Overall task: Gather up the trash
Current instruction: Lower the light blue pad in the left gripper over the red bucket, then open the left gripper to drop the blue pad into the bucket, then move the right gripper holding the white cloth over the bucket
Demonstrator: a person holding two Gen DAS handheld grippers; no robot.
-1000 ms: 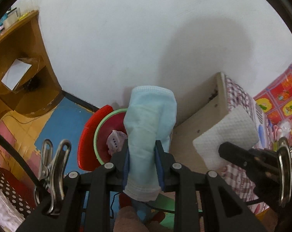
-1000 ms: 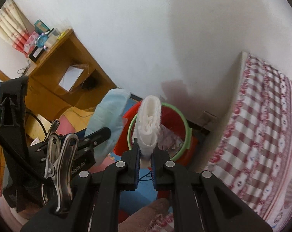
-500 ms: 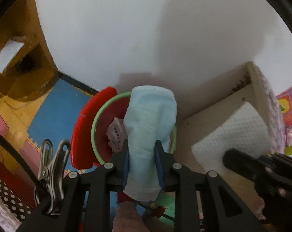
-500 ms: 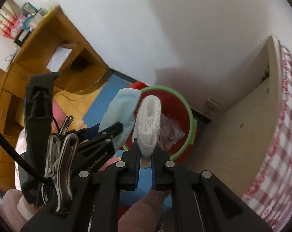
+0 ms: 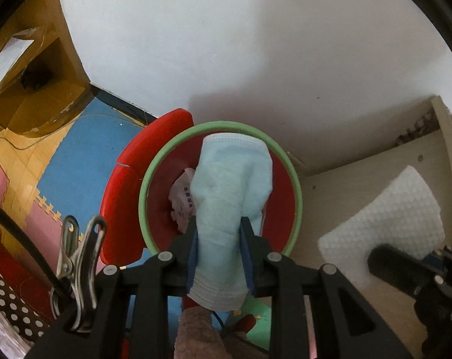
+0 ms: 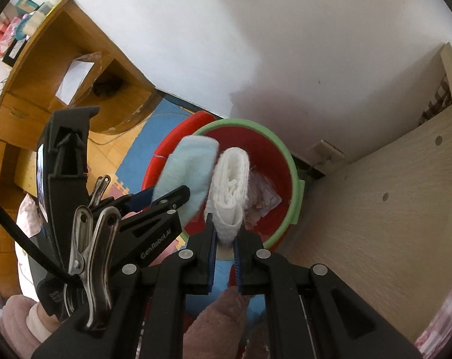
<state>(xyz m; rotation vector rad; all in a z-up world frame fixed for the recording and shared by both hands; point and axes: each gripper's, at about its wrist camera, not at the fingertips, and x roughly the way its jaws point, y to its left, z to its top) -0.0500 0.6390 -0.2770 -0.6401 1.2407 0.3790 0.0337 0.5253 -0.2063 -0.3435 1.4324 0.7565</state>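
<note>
A red bin with a green rim [image 5: 142, 197] stands on the floor by the wall, with a crumpled printed wrapper [image 5: 182, 197] inside. My left gripper [image 5: 220, 224] is shut on a light blue face mask [image 5: 226, 185], which hangs over the bin's mouth. In the right wrist view my right gripper [image 6: 226, 227] is shut on a folded white tissue [image 6: 230, 185] above the same bin [image 6: 291, 179]. The mask [image 6: 190, 173] and the left gripper [image 6: 166, 200] sit just left of the tissue. From the left wrist view the tissue [image 5: 399, 209] shows at the right.
The bin's red lid [image 5: 121, 197] leans open on its left. A beige wooden panel [image 6: 390, 209] rises close on the right, a white wall [image 5: 226, 59] behind. A wooden desk [image 6: 46, 74] stands at the left. Coloured foam mats [image 5: 76, 149] cover the floor.
Both grippers have come down toward the bin with their loads, and the bin now looks larger and more centred. Both grips are unchanged.
</note>
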